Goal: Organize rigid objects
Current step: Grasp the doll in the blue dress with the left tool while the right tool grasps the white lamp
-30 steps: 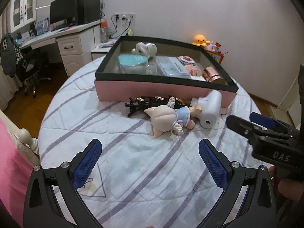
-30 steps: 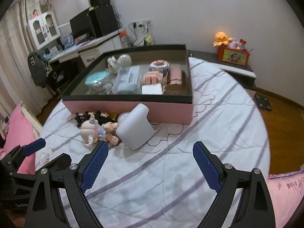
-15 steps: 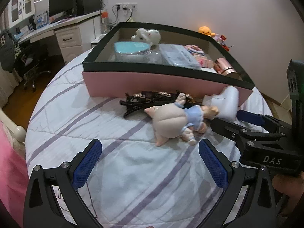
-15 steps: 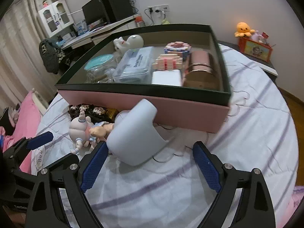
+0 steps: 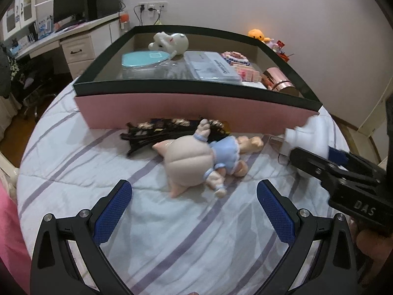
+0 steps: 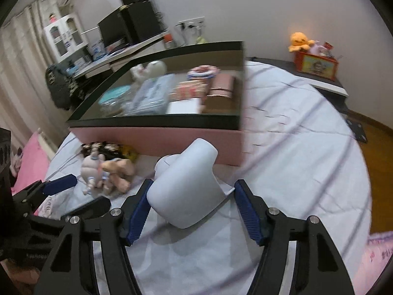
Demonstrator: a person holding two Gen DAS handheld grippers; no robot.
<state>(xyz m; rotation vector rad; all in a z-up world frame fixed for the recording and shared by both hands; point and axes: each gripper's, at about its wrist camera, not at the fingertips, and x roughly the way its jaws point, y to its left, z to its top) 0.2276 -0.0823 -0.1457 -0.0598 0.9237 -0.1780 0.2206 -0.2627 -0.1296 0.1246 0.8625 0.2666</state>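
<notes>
A white plastic device (image 6: 186, 186) lies on the striped bedspread in front of the pink box (image 6: 157, 140). My right gripper (image 6: 194, 211) is open with its blue pads on either side of the device, not closed on it. The device also shows in the left wrist view (image 5: 312, 137). A pig doll in a blue dress (image 5: 201, 157) lies just ahead of my open, empty left gripper (image 5: 194, 209). Black hair clips (image 5: 159, 132) lie behind the doll against the box (image 5: 196, 108).
The box holds a white figurine (image 5: 169, 43), a teal lid (image 5: 145, 59), a clear case (image 5: 211, 70), pink blocks (image 5: 245, 71) and a copper tin (image 5: 277, 83). A desk (image 5: 73, 36) stands at the left and a low shelf with toys (image 6: 314, 59) at the right.
Both grippers have moved forward. The right gripper now straddles the white device. The left gripper has come closer to the pig doll.
</notes>
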